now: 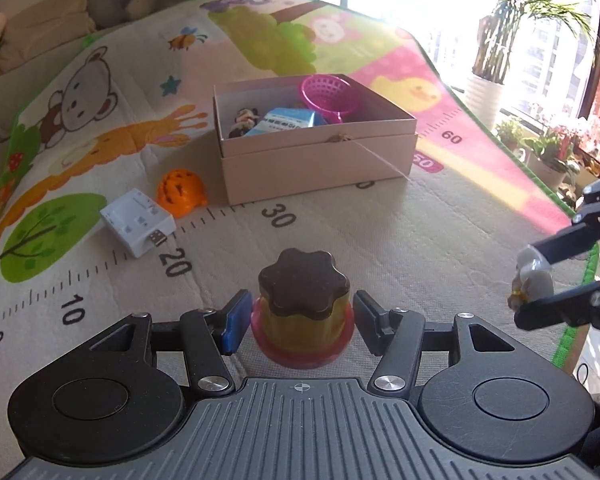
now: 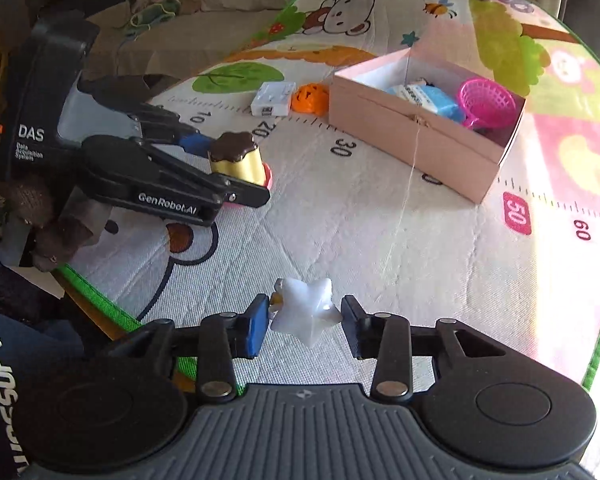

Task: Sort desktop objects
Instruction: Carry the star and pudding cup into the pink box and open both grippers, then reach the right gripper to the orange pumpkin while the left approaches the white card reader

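A toy pudding with a brown top, yellow body and red base stands on the play mat between the fingers of my left gripper; the jaws are open, with small gaps on each side. It also shows in the right wrist view. A white star toy lies between the fingers of my right gripper; the jaws stand close beside it, and contact is unclear. The pink box farther back holds a magenta basket, a blue pack and a small figure.
An orange shell toy and a white box-shaped device lie left of the pink box. A thread hangs from the box front. The mat's green edge runs at the right, with potted plants beyond. Cushions and soft toys sit at the far left.
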`<state>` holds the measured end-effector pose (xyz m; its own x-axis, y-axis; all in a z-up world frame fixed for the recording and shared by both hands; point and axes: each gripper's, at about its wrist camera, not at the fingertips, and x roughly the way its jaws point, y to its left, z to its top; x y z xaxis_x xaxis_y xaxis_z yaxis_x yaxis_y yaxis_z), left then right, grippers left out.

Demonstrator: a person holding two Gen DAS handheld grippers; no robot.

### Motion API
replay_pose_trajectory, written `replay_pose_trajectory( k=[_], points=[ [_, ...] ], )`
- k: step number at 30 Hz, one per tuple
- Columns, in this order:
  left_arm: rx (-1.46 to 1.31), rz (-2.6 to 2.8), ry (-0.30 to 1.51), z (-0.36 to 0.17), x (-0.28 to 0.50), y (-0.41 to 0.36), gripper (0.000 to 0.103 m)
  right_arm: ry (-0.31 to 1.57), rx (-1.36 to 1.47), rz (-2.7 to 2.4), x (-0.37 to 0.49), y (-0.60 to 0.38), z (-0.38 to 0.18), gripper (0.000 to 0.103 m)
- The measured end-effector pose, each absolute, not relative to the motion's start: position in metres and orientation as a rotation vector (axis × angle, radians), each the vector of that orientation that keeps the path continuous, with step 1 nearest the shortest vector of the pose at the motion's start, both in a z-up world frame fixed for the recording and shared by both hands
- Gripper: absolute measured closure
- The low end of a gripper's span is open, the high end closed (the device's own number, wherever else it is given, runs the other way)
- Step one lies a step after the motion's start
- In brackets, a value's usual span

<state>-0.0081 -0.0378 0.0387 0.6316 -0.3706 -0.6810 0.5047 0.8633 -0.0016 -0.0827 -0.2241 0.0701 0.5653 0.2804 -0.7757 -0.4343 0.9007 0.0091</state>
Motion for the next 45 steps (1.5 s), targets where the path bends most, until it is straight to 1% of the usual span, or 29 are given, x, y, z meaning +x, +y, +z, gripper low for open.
replay_pose_trajectory(
  k=[4, 7, 10, 13, 15, 17, 20, 22, 26, 29, 31, 33, 39, 42, 45],
  points=[
    [0.220, -0.516, 0.669, 0.059, 0.000, -0.048, 0.042, 0.678, -0.192, 0.376, -0.076, -0.238, 0.135, 0.064],
    [0.251, -0.515, 0.587, 0.081, 0.015, -0.062, 0.042, 0.547, -0.166, 0.342, -0.062, -0.252, 0.184, 0.064],
    [0.251, -0.504, 0.488, 0.111, 0.038, -0.070, 0.042, 0.468, -0.125, 0.304, -0.038, -0.266, 0.215, 0.064],
    [0.208, -0.501, 0.440, 0.135, 0.077, -0.081, 0.042, 0.444, -0.081, 0.260, -0.006, -0.278, 0.224, 0.064],
    [0.157, -0.525, 0.437, 0.139, 0.107, -0.088, 0.042, 0.464, -0.043, 0.236, 0.021, -0.283, 0.219, 0.064],
    [0.127, -0.529, 0.453, 0.133, 0.130, -0.092, 0.033, 0.524, 0.002, 0.232, 0.052, -0.287, 0.205, 0.064],
    [0.075, -0.441, 0.487, 0.119, 0.148, -0.077, 0.029, 0.596, 0.050, 0.178, 0.085, -0.293, 0.181, 0.061],
    [0.031, -0.400, 0.530, 0.105, 0.145, -0.053, 0.020, 0.624, 0.080, 0.162, 0.095, -0.299, 0.168, 0.060],
    [0.095, -0.298, 0.578, 0.072, 0.125, -0.013, 0.017, 0.666, 0.110, 0.164, 0.100, -0.304, 0.148, 0.055],
    [0.141, -0.245, 0.629, 0.046, 0.109, 0.010, 0.014, 0.692, 0.112, 0.175, 0.104, -0.295, 0.138, 0.055],
    [0.138, -0.205, 0.663, 0.031, 0.095, 0.025, 0.010, 0.705, 0.105, 0.193, 0.110, -0.283, 0.132, 0.055],
    [0.118, -0.170, 0.677, 0.020, 0.085, 0.036, 0.009, 0.712, 0.077, 0.224, 0.114, -0.263, 0.128, 0.054],
    [0.067, -0.149, 0.654, 0.008, 0.064, 0.048, 0.007, 0.758, -0.014, 0.297, 0.129, -0.202, 0.116, 0.055],
    [0.034, -0.153, 0.645, 0.006, 0.059, 0.053, 0.006, 0.849, 0.078, 0.314, 0.146, -0.200, 0.102, 0.061],
    [0.016, -0.150, 0.632, 0.006, 0.059, 0.055, 0.004, 0.858, 0.085, 0.312, 0.155, -0.193, 0.095, 0.061]
  ],
)
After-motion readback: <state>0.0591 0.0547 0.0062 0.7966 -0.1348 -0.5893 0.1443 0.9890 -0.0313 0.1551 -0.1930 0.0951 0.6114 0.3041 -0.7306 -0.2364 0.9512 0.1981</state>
